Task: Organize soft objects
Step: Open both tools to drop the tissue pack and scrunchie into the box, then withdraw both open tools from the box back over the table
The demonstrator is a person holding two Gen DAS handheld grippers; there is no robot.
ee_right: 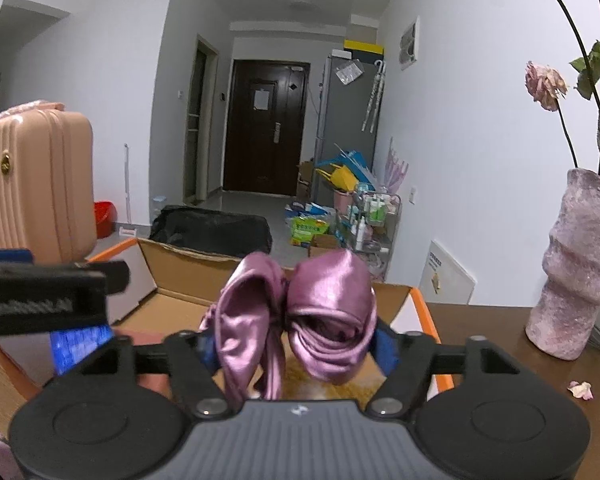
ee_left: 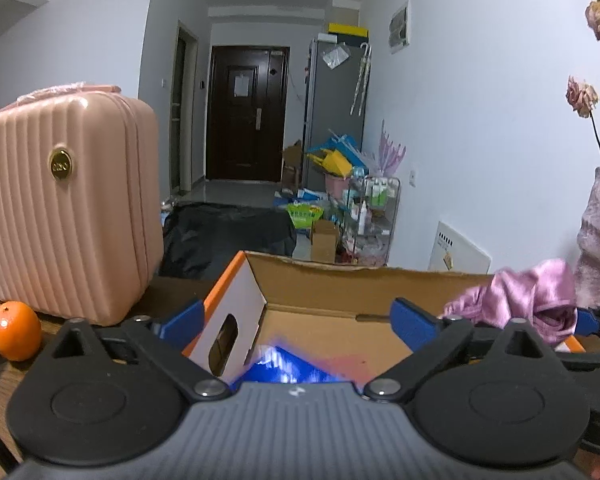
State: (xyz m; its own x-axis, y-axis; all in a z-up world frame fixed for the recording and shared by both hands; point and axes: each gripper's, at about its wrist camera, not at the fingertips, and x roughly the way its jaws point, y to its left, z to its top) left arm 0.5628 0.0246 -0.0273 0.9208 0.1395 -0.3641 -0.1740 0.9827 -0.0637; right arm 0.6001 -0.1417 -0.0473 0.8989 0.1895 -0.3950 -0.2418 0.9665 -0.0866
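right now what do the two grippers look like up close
Both look alike: a grey ribbed body with a small logo, two round black discs, black linkage arms with silver pivot bolts, and blue fingertip pads. Left gripper, right gripper. White lettering runs along the left gripper's black side, seen from the right camera.

The left tool (ee_left: 298,318) points forward and a little down, and its two blue fingers (ee_left: 182,316) stand as far apart as they go, with nothing pinched between them. The right tool (ee_right: 296,340) points the same way, just beside the left one, and its blue fingers (ee_right: 386,344) are partly apart. A shiny purple cloth (ee_right: 300,320) sits bunched between the right tool's fingers, but whether they squeeze it cannot be told.
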